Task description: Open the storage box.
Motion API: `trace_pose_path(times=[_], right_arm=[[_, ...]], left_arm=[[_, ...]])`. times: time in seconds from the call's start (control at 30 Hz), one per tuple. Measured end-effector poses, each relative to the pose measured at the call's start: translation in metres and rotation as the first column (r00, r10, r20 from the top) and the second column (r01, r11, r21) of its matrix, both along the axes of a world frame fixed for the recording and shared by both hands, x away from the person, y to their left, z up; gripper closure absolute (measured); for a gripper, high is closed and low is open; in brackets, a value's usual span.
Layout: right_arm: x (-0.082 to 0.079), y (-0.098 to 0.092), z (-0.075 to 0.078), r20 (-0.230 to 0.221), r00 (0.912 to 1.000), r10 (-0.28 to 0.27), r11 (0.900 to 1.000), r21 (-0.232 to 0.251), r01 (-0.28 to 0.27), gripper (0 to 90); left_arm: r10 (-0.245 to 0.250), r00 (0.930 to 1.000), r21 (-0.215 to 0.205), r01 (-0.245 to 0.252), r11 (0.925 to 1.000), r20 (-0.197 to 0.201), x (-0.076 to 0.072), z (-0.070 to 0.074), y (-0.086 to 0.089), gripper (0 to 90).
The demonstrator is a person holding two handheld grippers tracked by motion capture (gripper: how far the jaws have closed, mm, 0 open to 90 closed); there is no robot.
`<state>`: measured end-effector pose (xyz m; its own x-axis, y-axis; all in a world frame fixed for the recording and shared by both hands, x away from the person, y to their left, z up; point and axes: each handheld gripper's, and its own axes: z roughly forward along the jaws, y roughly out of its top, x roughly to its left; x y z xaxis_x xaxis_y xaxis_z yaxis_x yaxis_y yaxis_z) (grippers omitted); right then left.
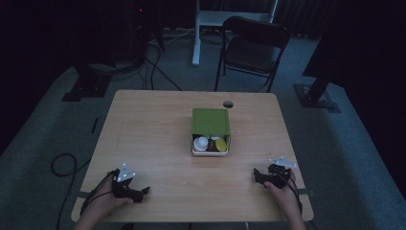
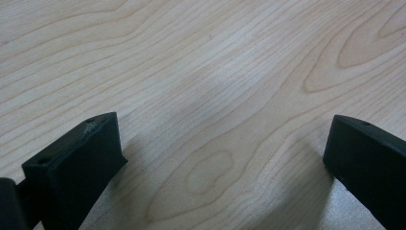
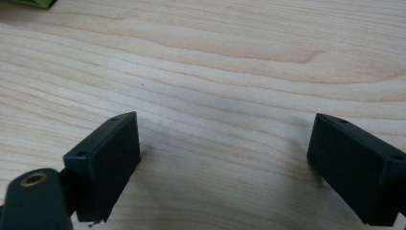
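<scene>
A green box stands near the middle of the wooden table, its near side open on a white tray holding a white cup, a yellow cup and something red. My left gripper rests on the table near the front left corner, held by a hand. In the left gripper view its black jaws stand wide apart over bare wood, and the left gripper is open and empty. My right gripper rests near the front right, also open, the right gripper holding nothing.
A round cable hole sits in the table's far edge behind the box. A dark folding chair stands beyond the table. Cables lie on the grey carpet at the left. A green corner shows at the top left of the right gripper view.
</scene>
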<state>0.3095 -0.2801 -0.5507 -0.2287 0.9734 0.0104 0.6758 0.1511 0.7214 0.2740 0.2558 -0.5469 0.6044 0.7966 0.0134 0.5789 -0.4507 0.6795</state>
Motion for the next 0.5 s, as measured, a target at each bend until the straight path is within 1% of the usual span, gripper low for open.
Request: trace_pose_path(times=[0.17,0.27,0.4,0.47,0.5], right_arm=[[0.0000,0.0000,0.0000,0.000,1.0000,0.000,1.000,0.000,0.000,10.4],[0.0000,0.0000,0.0000,0.000,1.0000,0.000,1.000,0.000,0.000,10.4],[0.0000,0.0000,0.0000,0.000,1.0000,0.000,1.000,0.000,0.000,10.4],[0.0000,0.0000,0.0000,0.000,1.0000,0.000,1.000,0.000,0.000,10.4],[0.0000,0.0000,0.0000,0.000,1.0000,0.000,1.000,0.000,0.000,10.4]], left_arm=[[0.002,1.0000,0.001,-0.002,1.0000,0.000,0.0001,0.0001,-0.0003,0.0],[-0.009,1.0000,0.003,0.009,1.0000,0.001,0.0009,0.0002,-0.0003,0.0],[-0.025,0.9992,0.020,0.025,0.9995,0.031,0.0003,0.0005,-0.0035,0.0],[-0.042,0.9978,0.035,0.040,0.9986,0.052,0.0003,0.0008,-0.0056,0.0],[-0.048,0.9973,0.039,0.045,0.9982,0.056,0.0003,0.0010,-0.0065,0.0]])
